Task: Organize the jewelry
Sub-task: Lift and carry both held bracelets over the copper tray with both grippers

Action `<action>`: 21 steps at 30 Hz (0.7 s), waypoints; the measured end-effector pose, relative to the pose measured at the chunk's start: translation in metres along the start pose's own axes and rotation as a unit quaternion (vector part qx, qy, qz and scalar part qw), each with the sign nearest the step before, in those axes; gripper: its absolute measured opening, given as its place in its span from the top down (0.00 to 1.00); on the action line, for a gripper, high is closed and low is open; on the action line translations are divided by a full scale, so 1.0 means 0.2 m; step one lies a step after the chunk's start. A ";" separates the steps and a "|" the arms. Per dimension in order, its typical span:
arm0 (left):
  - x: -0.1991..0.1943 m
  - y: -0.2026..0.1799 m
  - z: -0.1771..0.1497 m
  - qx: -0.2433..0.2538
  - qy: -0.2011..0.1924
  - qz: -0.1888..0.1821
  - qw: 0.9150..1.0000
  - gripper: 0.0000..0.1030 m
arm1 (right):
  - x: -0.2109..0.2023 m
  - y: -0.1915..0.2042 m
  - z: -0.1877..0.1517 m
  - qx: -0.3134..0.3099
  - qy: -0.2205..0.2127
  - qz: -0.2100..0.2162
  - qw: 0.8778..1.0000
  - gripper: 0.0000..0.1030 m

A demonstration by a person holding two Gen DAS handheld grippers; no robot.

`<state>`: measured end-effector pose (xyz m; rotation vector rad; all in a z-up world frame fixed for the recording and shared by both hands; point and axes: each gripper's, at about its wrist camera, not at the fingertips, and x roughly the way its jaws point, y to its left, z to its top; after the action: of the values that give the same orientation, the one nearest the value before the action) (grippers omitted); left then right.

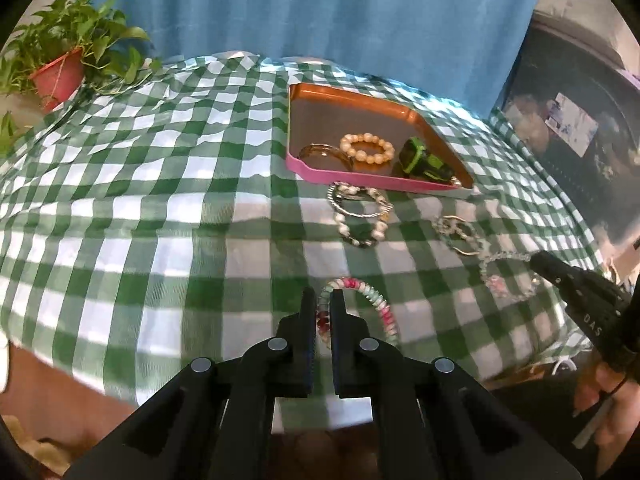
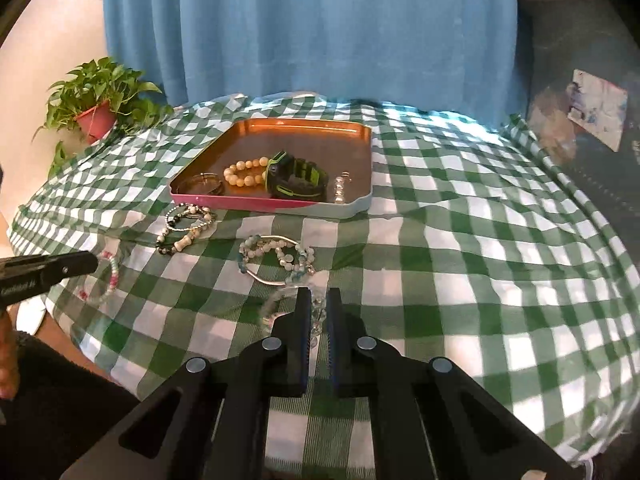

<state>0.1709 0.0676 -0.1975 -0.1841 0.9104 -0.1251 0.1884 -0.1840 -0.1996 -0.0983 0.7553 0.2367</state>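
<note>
My left gripper (image 1: 323, 300) is shut on a pink, green and white beaded bracelet (image 1: 378, 304) just above the checked cloth. My right gripper (image 2: 319, 300) is shut on a clear crystal bead bracelet (image 2: 272, 304) near the table's front. A pink-rimmed copper tray (image 1: 294, 120), also in the right wrist view (image 2: 256, 202), holds a cream bead bracelet (image 1: 367, 148), a bronze bangle (image 1: 326, 154) and a green-black watch (image 1: 424, 160). Loose bracelets (image 1: 360, 216) lie on the cloth in front of the tray.
A potted plant in a red pot (image 1: 60, 72) stands at the table's far left corner. A blue curtain (image 1: 320, 8) hangs behind the table. More tangled bracelets (image 2: 276, 256) lie mid-table. The green-white checked cloth (image 2: 480, 260) stretches to the right.
</note>
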 end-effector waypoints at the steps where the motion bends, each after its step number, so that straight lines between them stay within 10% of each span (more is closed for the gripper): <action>1: -0.03 -0.02 -0.01 -0.003 -0.001 -0.004 1.000 0.94 | -0.02 0.00 0.00 0.005 -0.002 0.004 1.000 0.94; 21: -0.67 -0.37 0.18 0.053 -0.144 -0.036 0.988 0.94 | -0.71 0.18 0.31 -0.006 -0.127 0.045 0.991 0.94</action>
<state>0.1152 0.0244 -0.0565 -0.1329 0.6081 -0.2077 0.1199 -0.1632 -0.0567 -0.0453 0.5051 0.3329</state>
